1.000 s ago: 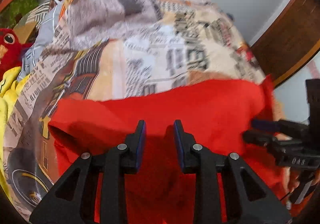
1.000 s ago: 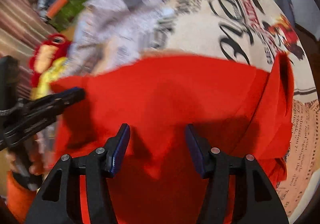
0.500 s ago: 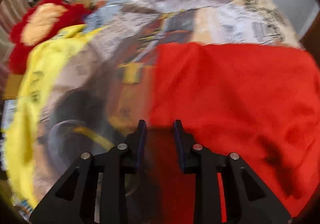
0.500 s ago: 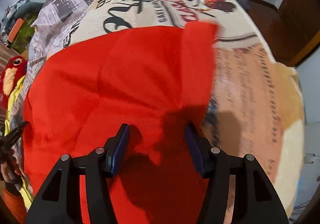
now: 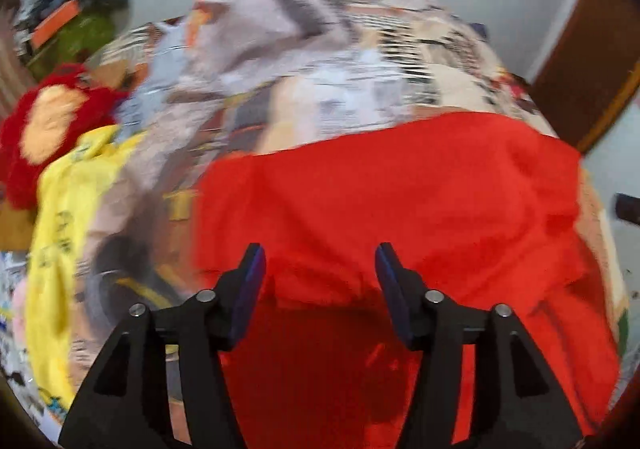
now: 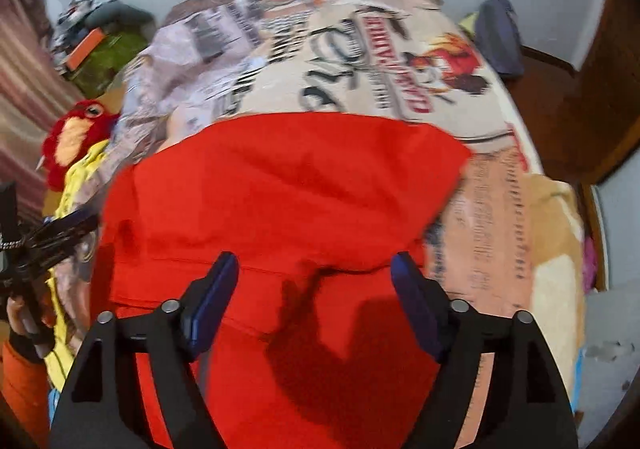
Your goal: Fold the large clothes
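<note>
A large red garment [image 5: 400, 217] lies spread on a bed with a newspaper-print cover [image 5: 320, 61]. My left gripper [image 5: 320, 277] hovers over the garment's near left part. Its jaws are opening and stand wide, with the cloth below them and neither pad pressing on it. In the right wrist view the red garment [image 6: 288, 185] shows a folded edge near the fingers. My right gripper [image 6: 314, 269] is over the near right part, its jaws also opening and gripping nothing. The left gripper [image 6: 52, 237] appears at that view's left edge, in a hand with an orange sleeve.
A yellow garment [image 5: 60, 209] and a red plush toy [image 5: 40, 137] lie at the bed's left side, with a green item [image 5: 88, 37] behind them. A blue-grey bundle [image 6: 500, 37] sits at the far right corner. Dark wooden furniture [image 6: 580, 89] borders the bed's right side.
Both grippers' jaws have spread wide from a much narrower gap and let go of the red cloth. The flap that stood up at the garment's right side now lies flat.
</note>
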`<state>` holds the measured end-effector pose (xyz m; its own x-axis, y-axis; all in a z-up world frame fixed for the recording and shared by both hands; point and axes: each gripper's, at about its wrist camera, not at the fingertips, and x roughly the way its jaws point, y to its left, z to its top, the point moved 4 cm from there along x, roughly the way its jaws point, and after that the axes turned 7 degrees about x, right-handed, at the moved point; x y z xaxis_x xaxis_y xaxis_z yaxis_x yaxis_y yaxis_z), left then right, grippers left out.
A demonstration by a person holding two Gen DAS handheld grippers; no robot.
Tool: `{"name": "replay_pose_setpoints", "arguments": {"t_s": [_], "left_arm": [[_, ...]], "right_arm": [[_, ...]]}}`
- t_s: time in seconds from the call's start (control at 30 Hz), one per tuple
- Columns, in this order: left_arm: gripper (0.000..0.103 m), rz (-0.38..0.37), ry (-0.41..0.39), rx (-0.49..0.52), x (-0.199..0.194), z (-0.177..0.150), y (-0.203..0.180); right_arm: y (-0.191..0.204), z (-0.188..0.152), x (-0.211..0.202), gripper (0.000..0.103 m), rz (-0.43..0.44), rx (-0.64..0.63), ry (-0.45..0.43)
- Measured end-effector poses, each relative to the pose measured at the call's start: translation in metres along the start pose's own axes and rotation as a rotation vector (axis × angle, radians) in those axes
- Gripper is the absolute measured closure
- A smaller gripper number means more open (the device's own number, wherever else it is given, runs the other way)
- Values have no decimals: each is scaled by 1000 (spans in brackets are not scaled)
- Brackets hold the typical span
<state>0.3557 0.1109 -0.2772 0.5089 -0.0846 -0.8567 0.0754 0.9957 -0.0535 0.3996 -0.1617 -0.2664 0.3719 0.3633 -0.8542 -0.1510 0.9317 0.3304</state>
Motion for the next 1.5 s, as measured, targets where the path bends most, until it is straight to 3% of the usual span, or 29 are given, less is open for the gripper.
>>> {"name": "replay_pose_setpoints", "arguments": {"t_s": [0.1, 0.23, 0.27, 0.3, 0.33, 0.57, 0.7, 0.8, 0.93, 1.07, 1.2, 1.33, 1.4, 1.47, 1.5], "left_arm": [[40, -40, 28, 30, 17, 1, -26], [38, -70, 123, 39, 52, -23, -47], [36, -69, 88, 19, 49, -28, -46], [25, -65, 75, 6, 46, -31, -43], [20, -63, 78, -9, 43, -37, -39], [19, -70, 92, -70, 14, -67, 6], [18, 1, 45, -115, -9, -64, 46], [18, 21, 20, -216, -14, -54, 85], [18, -36, 12, -379, 3, -37, 132], [19, -117, 23, -466, 34, -24, 151], [35, -190, 65, -511, 75, -13, 154], [35, -232, 41, -509, 95, -3, 149], [37, -241, 39, -491, 98, 2, 147], [47, -255, 39, -473, 101, 5, 144], [59, -272, 46, -458, 103, 6, 140]], "right_arm": [[16, -7, 30, 27, 6, -13, 74], [9, -32, 77, 27, 38, 37, 239], [6, -37, 80, 26, 38, 44, 250], [4, -41, 77, 27, 33, 32, 225], [4, -45, 71, 27, 32, 5, 212], [-15, -58, 39, 27, 18, -36, 171], [-35, -40, 24, 27, 4, 26, 90], [-57, -24, 17, 27, 6, 112, 37], [-81, 2, 19, 27, 18, 216, -4], [-93, 23, 36, 27, 43, 280, -17], [-106, 40, 63, 27, 85, 296, 8], [-109, 55, 97, 29, 116, 315, 31], [-108, 60, 103, 41, 126, 292, 13], [-102, 63, 104, 57, 152, 266, -21], [-97, 65, 105, 63, 180, 255, -36]]}}
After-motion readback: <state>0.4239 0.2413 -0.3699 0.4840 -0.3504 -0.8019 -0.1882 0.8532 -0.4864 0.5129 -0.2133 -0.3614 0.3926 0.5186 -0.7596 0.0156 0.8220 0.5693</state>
